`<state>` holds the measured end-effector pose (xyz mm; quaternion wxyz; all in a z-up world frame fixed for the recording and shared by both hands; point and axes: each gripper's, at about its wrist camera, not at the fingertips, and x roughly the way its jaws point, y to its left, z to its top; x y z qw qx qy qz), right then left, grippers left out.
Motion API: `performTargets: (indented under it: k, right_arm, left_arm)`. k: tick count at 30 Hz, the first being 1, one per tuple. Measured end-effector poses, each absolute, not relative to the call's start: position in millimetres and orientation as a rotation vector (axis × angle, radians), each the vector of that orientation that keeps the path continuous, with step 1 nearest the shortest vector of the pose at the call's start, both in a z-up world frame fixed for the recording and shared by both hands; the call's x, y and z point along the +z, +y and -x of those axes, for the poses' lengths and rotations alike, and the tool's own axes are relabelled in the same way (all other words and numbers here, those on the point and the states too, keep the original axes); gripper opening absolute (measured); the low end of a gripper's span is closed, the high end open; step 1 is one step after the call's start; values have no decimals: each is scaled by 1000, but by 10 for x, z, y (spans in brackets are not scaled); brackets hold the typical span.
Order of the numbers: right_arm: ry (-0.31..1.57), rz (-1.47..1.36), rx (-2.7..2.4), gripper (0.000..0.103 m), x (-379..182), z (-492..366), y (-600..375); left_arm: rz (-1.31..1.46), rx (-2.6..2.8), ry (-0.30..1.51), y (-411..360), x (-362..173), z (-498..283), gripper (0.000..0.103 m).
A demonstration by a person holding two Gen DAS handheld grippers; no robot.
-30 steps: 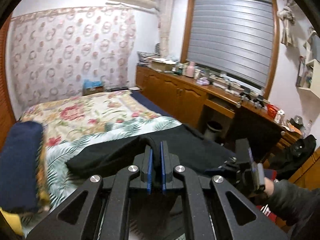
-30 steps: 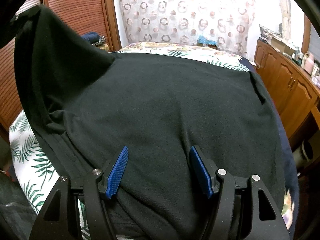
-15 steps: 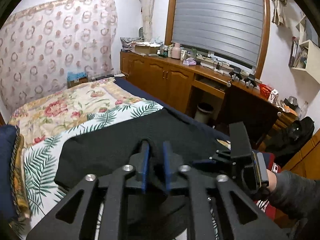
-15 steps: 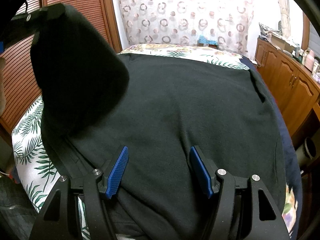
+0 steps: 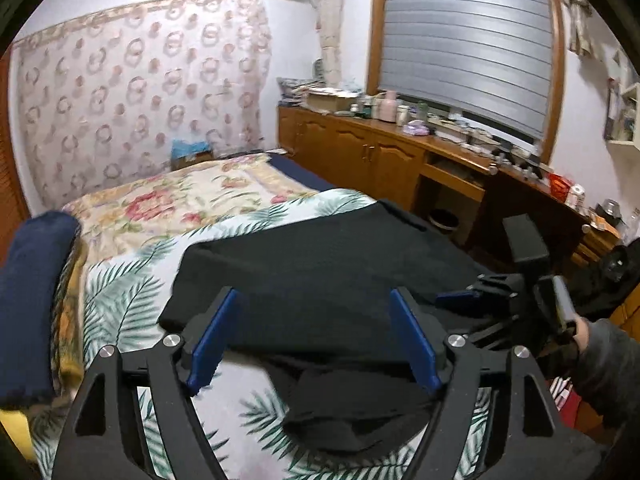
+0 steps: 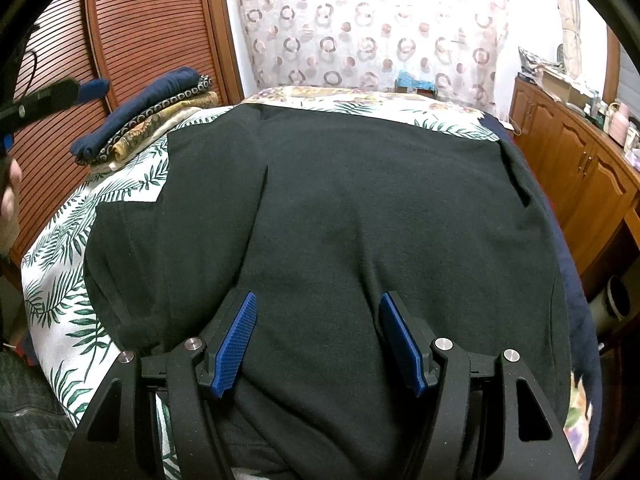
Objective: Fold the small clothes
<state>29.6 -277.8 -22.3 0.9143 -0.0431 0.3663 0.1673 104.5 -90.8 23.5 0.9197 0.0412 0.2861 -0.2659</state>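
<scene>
One black garment [image 6: 360, 220] lay spread flat across the near half of the bed [image 6: 60, 288], on a white cover printed with green palm leaves. Its long axis ran from the foot edge, where the person stood, up toward the curtained wall [image 6: 380, 40]. Along its left side a strip of cloth was folded over onto the body, its inner edge making a straight crease parallel to that axis. Which end was collar and which hem I could not tell.

Two grippers were in play. The left gripper [image 5: 312, 336] had just been opening; its blue pads [image 5: 208, 340] stood wide apart and released, hovering above the garment's near left corner with black cloth beneath them but nothing pinched. The right gripper [image 6: 318, 338] stood with its jaws apart over the near edge of the garment; a raised ridge of the cloth ran up between the pads [image 6: 236, 344], yet whether they pressed on it or merely straddled it I could not tell.

One stack of folded cloths [image 6: 148, 116], navy on top and patterned beneath, sat at the far left of the bed by the slatted wooden doors [image 6: 140, 28]. A wooden cabinet run [image 5: 380, 156] lined the right wall under one shuttered window [image 5: 468, 44].
</scene>
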Motion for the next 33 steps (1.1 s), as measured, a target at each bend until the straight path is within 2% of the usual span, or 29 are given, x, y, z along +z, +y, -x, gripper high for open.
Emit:
performTargets:
  k: [17,24,31,33]
  right_arm:
    - [737,89,368,66,-100,-271,-2749]
    - [702,101,439,66,38,-149,-2499]
    - [768,174,500,66,-176,-224,-2238]
    - [786,181,509,56,-234,-293,-2209]
  left_arm:
    - [9,-400,665,-496,-376,-1013,78]
    - [32,-385,680,-407,-478,-944,78]
    - [17,-374,656,-433,-445,-879,78]
    - [13,-371,649,-434,-445,-862,78]
